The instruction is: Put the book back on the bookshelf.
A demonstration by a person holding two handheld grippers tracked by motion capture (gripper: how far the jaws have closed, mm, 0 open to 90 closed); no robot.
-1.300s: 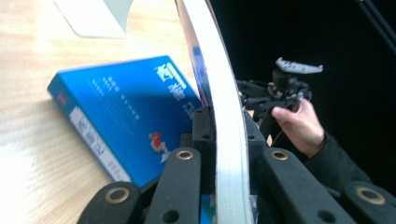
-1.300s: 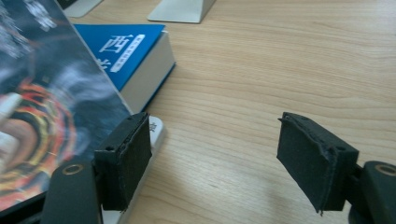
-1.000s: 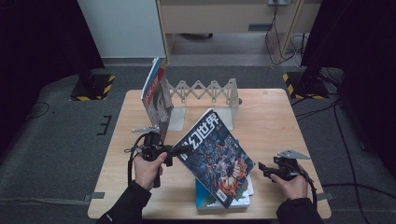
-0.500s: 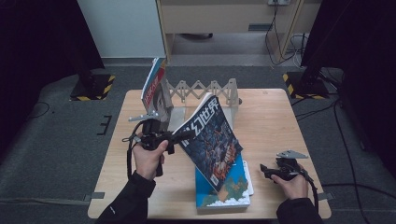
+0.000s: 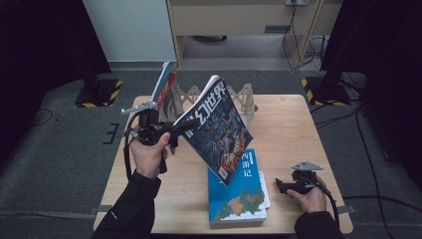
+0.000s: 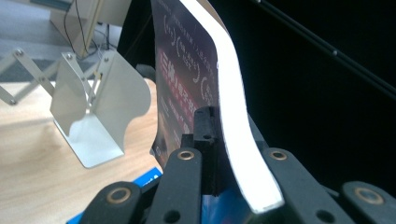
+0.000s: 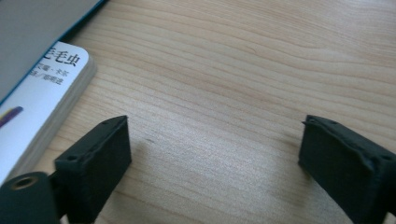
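Note:
A dark magazine (image 5: 216, 129) with large white characters hangs tilted above the table, held at its left edge by my left gripper (image 5: 174, 130). In the left gripper view the jaws (image 6: 224, 140) are shut on the magazine (image 6: 187, 70), whose white page edge bends between them. My right gripper (image 5: 281, 185) rests low at the table's front right. Its jaws (image 7: 215, 154) have just been opening and stand wide apart over bare wood, with nothing between them. A blue book (image 5: 239, 196) lies flat below the magazine.
A folding metal book rack (image 5: 244, 97) stands at the back of the wooden table (image 5: 293, 129), with one book (image 5: 164, 87) leaning in its left end. A white bookend plate (image 6: 98, 107) is near the magazine. A white book's corner (image 7: 42, 93) lies left of the right gripper.
My left gripper has lifted the magazine up and toward the rack, uncovering the blue book beneath. The right hand has stayed in place.

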